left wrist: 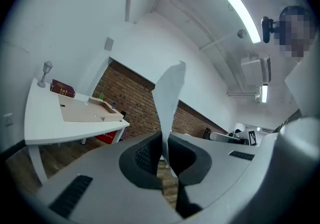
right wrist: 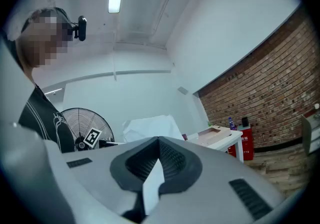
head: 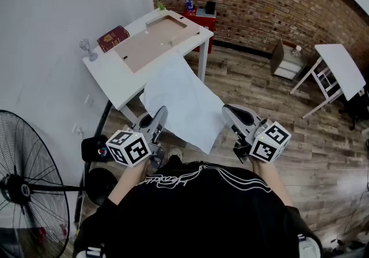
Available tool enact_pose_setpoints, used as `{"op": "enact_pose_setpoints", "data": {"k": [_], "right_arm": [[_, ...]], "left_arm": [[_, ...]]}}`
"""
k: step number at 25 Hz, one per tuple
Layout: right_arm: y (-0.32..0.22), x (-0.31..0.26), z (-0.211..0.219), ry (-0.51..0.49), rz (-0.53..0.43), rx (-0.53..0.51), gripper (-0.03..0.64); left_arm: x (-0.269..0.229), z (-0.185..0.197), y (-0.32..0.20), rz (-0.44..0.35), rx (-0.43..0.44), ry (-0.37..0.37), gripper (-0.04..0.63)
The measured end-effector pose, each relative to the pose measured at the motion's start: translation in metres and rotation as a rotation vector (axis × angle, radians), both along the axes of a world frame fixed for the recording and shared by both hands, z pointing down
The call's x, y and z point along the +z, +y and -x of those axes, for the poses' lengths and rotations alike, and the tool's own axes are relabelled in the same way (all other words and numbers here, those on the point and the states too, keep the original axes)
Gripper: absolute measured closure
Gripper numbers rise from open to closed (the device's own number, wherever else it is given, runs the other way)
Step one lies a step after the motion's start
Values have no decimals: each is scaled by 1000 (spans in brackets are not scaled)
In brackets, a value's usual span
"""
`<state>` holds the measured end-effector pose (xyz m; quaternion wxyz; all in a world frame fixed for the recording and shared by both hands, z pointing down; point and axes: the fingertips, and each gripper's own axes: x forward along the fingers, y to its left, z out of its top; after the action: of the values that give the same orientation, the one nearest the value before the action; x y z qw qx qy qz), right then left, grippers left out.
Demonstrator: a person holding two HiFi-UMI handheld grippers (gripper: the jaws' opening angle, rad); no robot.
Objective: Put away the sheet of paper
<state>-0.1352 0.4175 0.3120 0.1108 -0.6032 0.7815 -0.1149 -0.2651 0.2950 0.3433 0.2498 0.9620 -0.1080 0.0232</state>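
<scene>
paper: sheet of paper (head: 183, 101), white, thin, lightly creased, no print; held in the air just off the front edge of the white table (head: 112, 81)
left gripper (left wrist: 164, 154): ribbed dark pads pinched on the sheet's near left edge
right gripper (right wrist: 157, 168): pads pinched on the sheet's near right corner
marker cubes: black-and-white square codes, no text
on table: flat tan cardboard tray (head: 153, 40) with a rectangular recess; dark red book (head: 113, 37), gold print unreadable
behind table: red cabinet (head: 203, 23), white digits look like 119; brick wall
left of table: black wire-cage fan (head: 23, 187)
</scene>
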Motion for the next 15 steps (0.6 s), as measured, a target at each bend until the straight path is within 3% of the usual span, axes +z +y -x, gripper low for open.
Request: {"op": "enact_pose_setpoints", "data": {"k": [15], "right_arm": [[31,21,-25,-33,34,50,615]], "left_arm": [[12,-35,31,14,52,-34,563]]}}
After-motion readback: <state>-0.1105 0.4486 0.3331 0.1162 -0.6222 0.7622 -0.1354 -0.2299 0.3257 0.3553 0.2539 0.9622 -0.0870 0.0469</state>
